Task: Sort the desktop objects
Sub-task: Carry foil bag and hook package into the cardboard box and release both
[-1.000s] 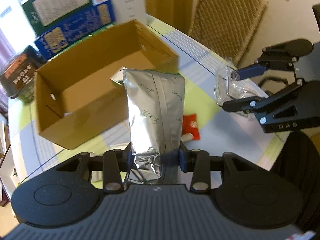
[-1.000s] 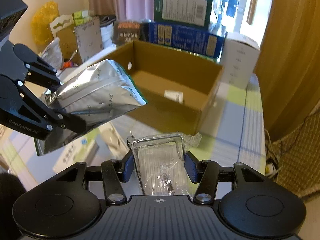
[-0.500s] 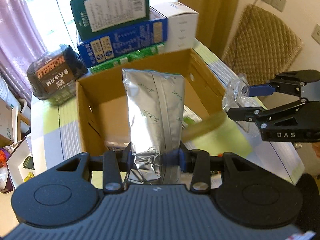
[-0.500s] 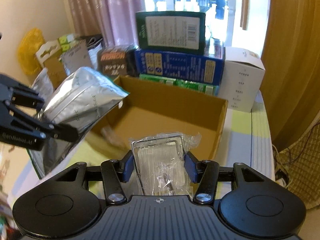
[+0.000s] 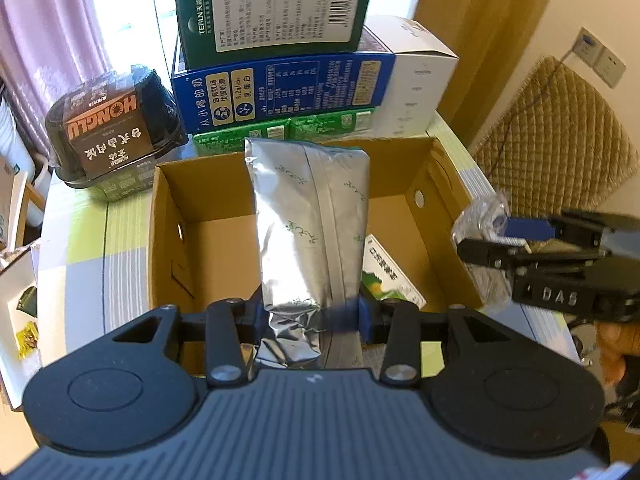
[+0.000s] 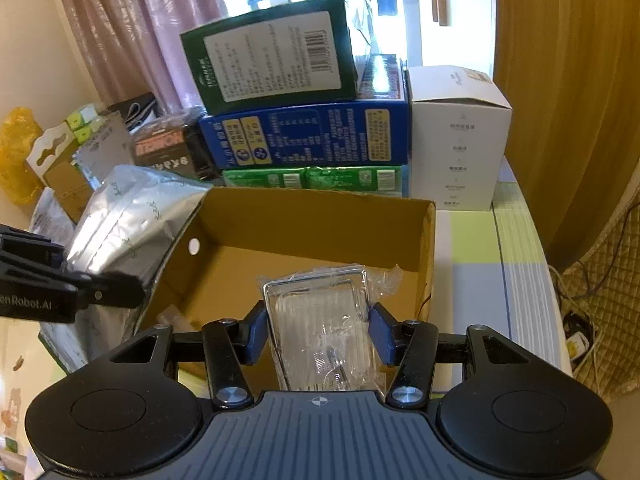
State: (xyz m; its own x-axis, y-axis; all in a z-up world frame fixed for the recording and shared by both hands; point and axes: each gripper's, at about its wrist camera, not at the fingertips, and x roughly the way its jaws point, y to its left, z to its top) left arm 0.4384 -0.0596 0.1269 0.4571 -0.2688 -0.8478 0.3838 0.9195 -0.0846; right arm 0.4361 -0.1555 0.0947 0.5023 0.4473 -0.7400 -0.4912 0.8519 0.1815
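Over the cardboard box (image 5: 424,184) now, both tongs, closer than before

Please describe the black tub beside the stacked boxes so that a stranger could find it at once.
Start at the open cardboard box, then look past its far-left corner. There the black tub sits, left of the blue box. It alone is rounded and dark, with an orange HONGLU label.

Daylight from the window (image 6: 412,8) at the top of both frames blows out white; fisheye bends the edges, corners vignette black.
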